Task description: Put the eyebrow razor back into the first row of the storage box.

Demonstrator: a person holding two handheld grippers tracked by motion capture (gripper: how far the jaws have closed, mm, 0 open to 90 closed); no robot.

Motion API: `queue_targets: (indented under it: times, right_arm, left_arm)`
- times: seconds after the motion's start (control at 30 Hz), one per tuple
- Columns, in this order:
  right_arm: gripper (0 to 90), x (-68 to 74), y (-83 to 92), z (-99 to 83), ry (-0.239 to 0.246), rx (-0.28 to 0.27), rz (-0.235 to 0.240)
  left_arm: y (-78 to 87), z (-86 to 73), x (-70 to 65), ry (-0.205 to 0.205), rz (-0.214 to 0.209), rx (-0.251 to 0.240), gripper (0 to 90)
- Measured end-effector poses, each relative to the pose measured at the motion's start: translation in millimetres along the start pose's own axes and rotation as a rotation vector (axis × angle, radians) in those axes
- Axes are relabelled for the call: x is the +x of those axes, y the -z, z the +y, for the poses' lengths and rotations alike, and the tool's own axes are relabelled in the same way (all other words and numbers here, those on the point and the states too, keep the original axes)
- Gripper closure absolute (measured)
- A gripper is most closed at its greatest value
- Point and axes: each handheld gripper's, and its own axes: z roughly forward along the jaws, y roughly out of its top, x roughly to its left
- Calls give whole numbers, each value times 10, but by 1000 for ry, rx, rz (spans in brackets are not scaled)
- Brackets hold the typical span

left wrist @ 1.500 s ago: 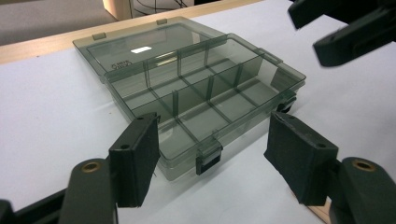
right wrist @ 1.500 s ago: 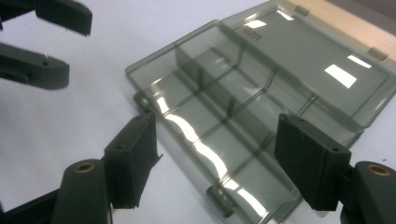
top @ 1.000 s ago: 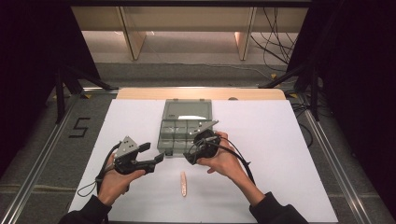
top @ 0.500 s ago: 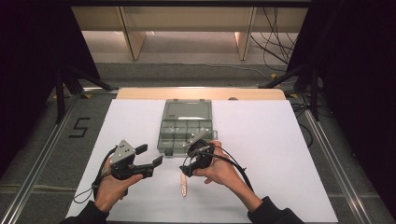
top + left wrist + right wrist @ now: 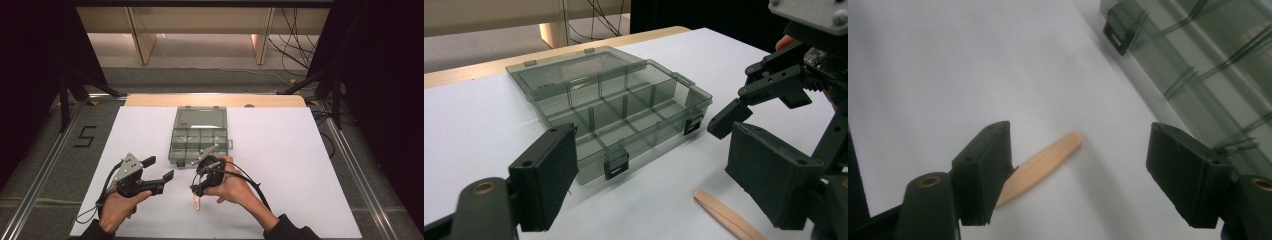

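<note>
While right tongs (image 5: 1078, 165) gape, wooden stick (image 5: 1048, 160) below, between jaws, untouched

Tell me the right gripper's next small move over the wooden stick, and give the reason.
Probably lower the right gripper and shift it so its open jaws straddle the wooden stick, then close. The stick lies flat on the white table, partly behind one jaw, ungripped.

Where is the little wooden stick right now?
In the high view the wooden stick lies flat on the white table, just below the right gripper and in front of the open grey compartment box.
</note>
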Motion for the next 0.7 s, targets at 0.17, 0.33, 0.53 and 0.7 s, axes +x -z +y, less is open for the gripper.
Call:
queue_targets:
  times: [0.17,0.33,0.53,0.7]
  right_arm:
    - [272,53,-65,-3,3,30,10]
    - [291,114,-125,-9,20,65,14]
    - [295,188,-228,-25,39,116,26]
    - [301,208,-310,-36,50,147,6]
  left_arm:
    - [18,-3,3,-12,-4,-6,194]
    - [29,-1,-6,-21,-2,-6,194]
    - [40,2,-16,-25,-3,-15,194]
    - [39,3,-14,-22,-1,-18,194]
